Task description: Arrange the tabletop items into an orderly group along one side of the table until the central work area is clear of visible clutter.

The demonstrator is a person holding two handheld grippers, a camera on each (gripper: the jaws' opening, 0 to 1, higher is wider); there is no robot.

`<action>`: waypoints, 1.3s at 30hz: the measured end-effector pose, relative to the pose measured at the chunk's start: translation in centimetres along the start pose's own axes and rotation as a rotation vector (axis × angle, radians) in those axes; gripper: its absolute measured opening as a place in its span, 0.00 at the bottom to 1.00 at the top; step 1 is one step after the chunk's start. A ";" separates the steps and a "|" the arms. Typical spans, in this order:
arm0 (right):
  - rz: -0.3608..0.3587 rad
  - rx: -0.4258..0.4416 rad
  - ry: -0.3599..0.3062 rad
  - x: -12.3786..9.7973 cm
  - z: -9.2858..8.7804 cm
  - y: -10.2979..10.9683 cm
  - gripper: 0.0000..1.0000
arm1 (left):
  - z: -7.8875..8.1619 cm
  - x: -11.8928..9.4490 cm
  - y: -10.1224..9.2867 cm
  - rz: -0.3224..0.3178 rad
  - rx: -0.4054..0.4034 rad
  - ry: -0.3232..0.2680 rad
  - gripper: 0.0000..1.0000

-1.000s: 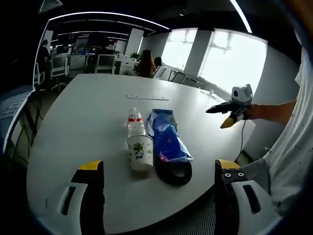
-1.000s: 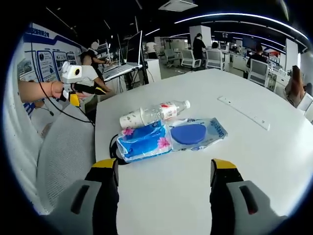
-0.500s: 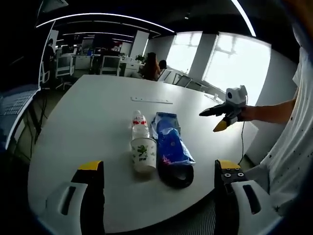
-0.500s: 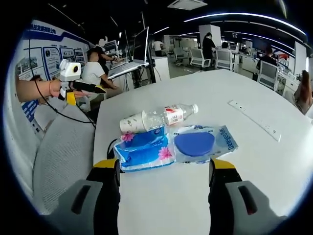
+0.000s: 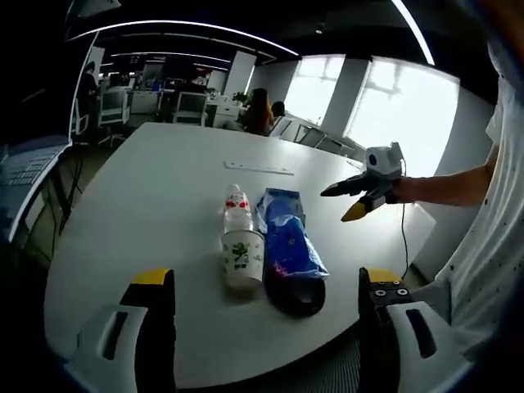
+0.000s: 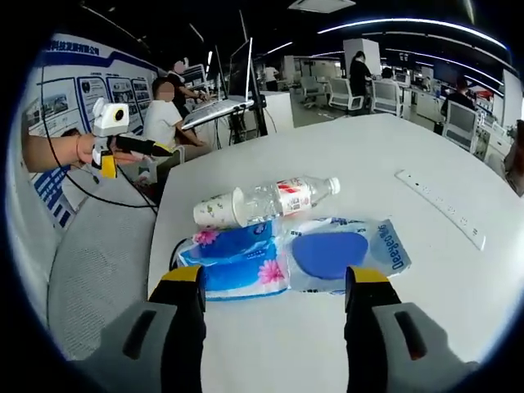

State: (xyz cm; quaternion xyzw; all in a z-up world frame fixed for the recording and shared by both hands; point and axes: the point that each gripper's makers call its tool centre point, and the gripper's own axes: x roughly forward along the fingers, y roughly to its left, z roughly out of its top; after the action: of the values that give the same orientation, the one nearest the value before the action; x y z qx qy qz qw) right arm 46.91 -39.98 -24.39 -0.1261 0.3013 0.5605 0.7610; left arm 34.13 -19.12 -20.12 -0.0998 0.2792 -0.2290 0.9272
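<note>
A clear bottle (image 6: 282, 198) with a paper cup (image 6: 217, 214) over its base lies beside 2 blue packets (image 6: 237, 255) near the bench's (image 6: 442, 270) edge. Both the left tool (image 5: 264, 327) and right tool (image 6: 274, 315) stand wide open, gripping nothing.

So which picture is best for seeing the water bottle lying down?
The right gripper view is best: the water bottle lies sideways across it, with the red label and white cap showing, and the paper cup over its bottom end. In the left gripper view the bottle points away, and the cup hides much of it.
</note>
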 end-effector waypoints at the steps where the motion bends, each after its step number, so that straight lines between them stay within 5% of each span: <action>1: 0.004 0.000 0.001 0.3 0.1 -0.1 0.68 | 0.0 0.0 0.0 0.002 -0.002 0.001 0.95; 23: 0.114 -0.016 0.081 5.3 -2.3 -0.9 0.51 | -1.0 0.5 0.3 0.049 -0.062 -0.005 0.94; 39: 0.188 -0.030 0.104 6.5 -2.7 -0.2 0.19 | -1.4 0.6 0.3 0.065 -0.086 0.002 0.94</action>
State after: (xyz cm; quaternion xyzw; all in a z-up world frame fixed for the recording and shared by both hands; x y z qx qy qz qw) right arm 47.42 -36.46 -30.43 -0.1377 0.3424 0.6264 0.6866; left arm 33.84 -19.22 -21.66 -0.1301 0.2928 -0.1868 0.9287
